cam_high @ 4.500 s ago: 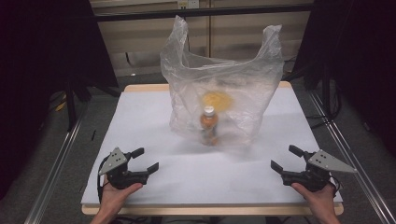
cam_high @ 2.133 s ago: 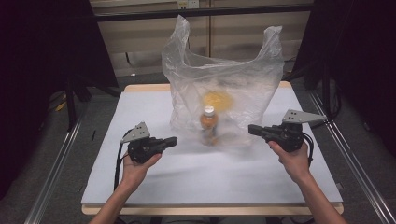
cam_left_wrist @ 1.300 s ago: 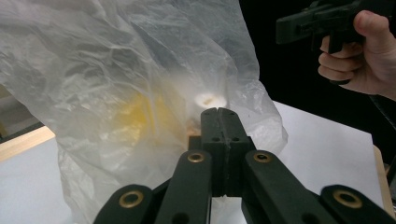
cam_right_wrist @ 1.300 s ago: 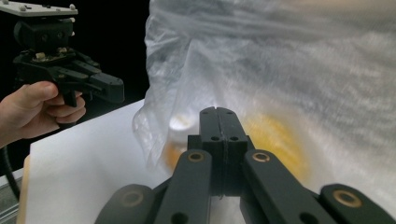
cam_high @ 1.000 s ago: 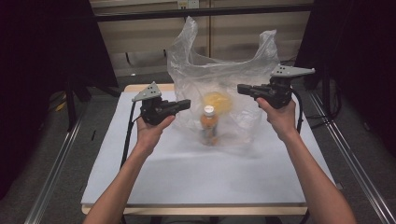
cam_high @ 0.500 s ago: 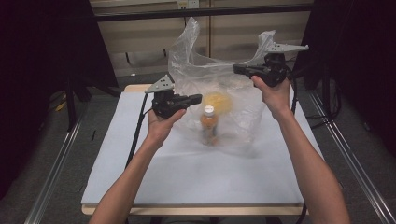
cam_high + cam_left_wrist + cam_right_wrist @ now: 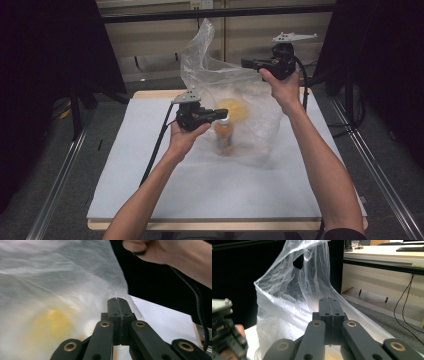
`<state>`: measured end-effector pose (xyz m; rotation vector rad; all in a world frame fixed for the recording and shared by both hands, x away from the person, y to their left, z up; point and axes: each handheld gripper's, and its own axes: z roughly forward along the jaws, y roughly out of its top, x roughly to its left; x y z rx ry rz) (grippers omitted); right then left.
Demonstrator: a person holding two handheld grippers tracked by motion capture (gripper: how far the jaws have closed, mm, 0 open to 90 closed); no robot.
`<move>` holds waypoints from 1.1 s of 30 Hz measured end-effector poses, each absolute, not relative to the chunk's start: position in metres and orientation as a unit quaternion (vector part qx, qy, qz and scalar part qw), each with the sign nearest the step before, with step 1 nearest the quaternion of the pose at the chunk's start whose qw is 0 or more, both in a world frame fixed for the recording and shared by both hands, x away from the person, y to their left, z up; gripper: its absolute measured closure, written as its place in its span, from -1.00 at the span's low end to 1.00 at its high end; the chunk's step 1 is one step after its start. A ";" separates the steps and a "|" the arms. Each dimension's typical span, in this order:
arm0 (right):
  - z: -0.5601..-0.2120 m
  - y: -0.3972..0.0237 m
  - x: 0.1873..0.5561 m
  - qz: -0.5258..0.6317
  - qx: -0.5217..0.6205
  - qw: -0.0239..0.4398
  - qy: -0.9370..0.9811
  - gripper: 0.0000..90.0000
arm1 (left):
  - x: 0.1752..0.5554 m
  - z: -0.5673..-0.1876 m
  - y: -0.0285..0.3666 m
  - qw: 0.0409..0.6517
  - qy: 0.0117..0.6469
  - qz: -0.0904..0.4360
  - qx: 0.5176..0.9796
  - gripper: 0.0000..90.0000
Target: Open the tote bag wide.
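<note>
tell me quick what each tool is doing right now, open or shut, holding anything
Left tool: jaws shut, pressed flat against the side of the clear plastic bag; whether it pinches film cannot be told.
Right tool: jaws shut, raised at the bag's rim; grip cannot be told.

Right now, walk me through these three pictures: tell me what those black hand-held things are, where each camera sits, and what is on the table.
A person stands at a white table holding a pair of black tongs in each hand. The high view looks down from above the person's side. The left tongs hover low beside a clear plastic bag; the right tongs are raised up by the bag's top edge. Inside the bag stand a bottle with an orange drink and something yellow that is too blurred to name. The other two pictures come from small cameras riding on each pair of tongs, looking along the jaws. In both, the jaws are pressed together; whether they pinch any bag film I cannot tell.
</note>
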<state>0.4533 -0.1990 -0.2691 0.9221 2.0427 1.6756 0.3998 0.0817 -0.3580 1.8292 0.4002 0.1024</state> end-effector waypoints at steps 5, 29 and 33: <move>-0.264 -0.197 0.468 0.575 0.336 0.169 0.727 1.00 | 0.397 -0.368 0.082 0.577 0.167 0.040 0.798 1.00; -0.338 -0.165 0.441 0.535 0.310 0.090 0.780 1.00 | 0.389 -0.398 0.101 0.562 0.189 0.029 0.805 1.00; -0.344 -0.165 0.430 0.539 0.304 0.087 0.780 1.00 | 0.387 -0.392 0.103 0.570 0.188 0.034 0.799 1.00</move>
